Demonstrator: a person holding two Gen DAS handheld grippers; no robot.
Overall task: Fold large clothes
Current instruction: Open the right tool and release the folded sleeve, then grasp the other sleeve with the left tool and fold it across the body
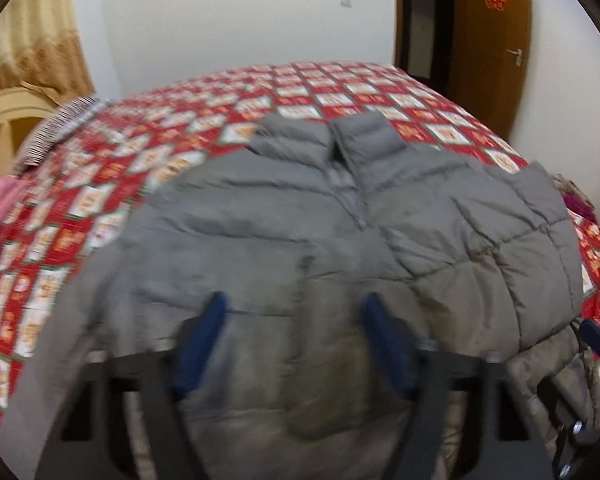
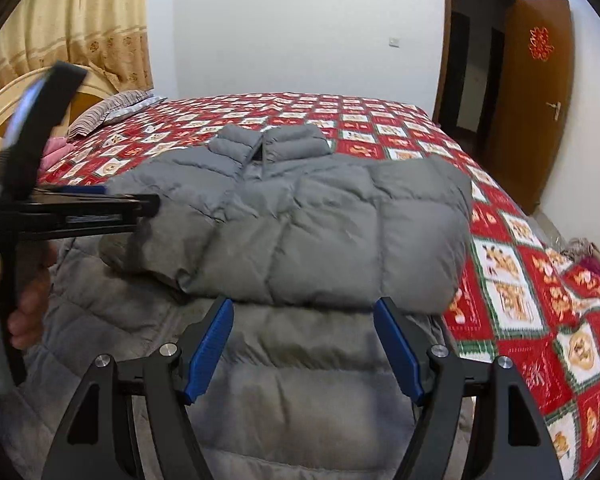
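Grey jacket [image 2: 300, 216] lies on my bed [image 2: 512, 264], collar pointing away, long axis toward me; left tool [image 1: 296, 308] and right tool [image 2: 304, 312] both spread wide, holding nothing.

Left hand-held gripper [image 1: 296, 300] gapes over the grey puffer jacket [image 1: 340, 224] on the quilt [image 1: 180, 120].

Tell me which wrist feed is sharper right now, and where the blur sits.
Right wrist view is sharper: the grey jacket and quilt are crisp, and only the left claw crossing at the left edge is smeared. Left wrist view is motion-blurred throughout, worst on the quilt at left and the jacket near the claw. Both show fisheye bending and dark corners.
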